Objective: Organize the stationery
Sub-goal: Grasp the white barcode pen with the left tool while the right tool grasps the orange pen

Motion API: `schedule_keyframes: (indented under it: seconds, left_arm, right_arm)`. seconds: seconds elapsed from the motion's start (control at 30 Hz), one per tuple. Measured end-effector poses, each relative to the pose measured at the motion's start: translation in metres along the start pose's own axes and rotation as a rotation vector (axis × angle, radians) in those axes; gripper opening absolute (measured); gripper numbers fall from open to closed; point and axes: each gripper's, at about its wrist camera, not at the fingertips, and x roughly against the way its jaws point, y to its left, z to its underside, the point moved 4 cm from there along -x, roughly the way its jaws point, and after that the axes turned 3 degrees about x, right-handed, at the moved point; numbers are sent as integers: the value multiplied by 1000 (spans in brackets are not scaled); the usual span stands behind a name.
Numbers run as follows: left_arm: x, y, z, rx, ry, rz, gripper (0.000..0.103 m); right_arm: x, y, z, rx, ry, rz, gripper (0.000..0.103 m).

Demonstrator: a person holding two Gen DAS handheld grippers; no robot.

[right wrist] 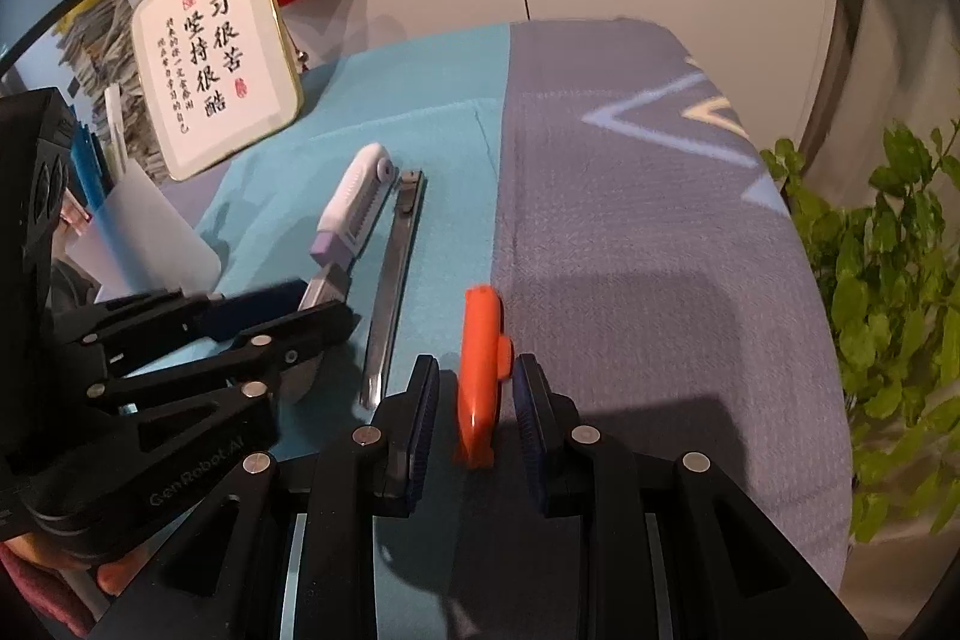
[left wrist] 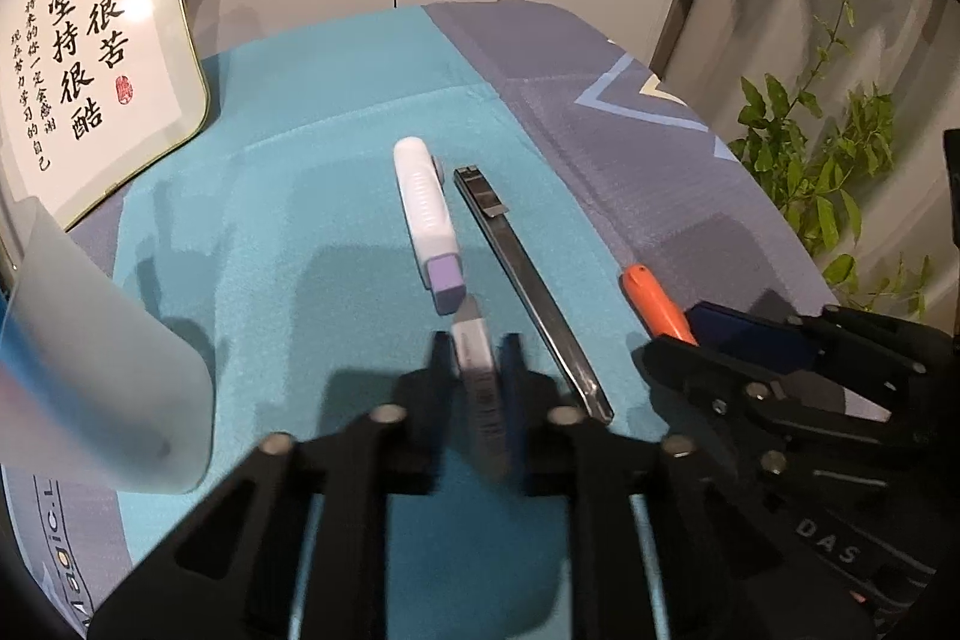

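Jaws of our left gripper (left wrist: 477,358) clamp a grey pen (left wrist: 480,388), lifted above the tabletop (left wrist: 270,220); our right gripper (right wrist: 474,388) straddles the orange cutter (right wrist: 477,370) without pinching it yet (both seemingly bound for the frosted cup (left wrist: 102,370) nearby).

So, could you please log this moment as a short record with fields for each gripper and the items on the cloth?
left gripper: fingers closed on a grey-white pen-like item
right gripper: fingers either side of the orange tool, small gap on each side
eraser: white holder, purple tip, lying flat
metal cutter: lying beside the eraser
surface: teal cloth
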Motion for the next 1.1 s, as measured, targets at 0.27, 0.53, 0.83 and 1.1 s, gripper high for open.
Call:
schedule_keyframes:
  seconds: [0.27, 0.53, 0.83, 1.1]
  left_arm:
    - [21, 4, 29, -46, 66, 44, 9]
    - [45, 8, 69, -136, 103, 59, 10]
    - [35, 2, 49, -146, 77, 40, 31]
    - [22, -7, 41, -182, 109, 38, 24]
  right_arm:
    - [12, 2, 8, -6, 13, -35, 18]
    - [35, 38, 37, 162, 99, -89, 18]
    - [26, 36, 27, 148, 126, -50, 24]
    - [10, 46, 19, 226, 188, -27, 25]
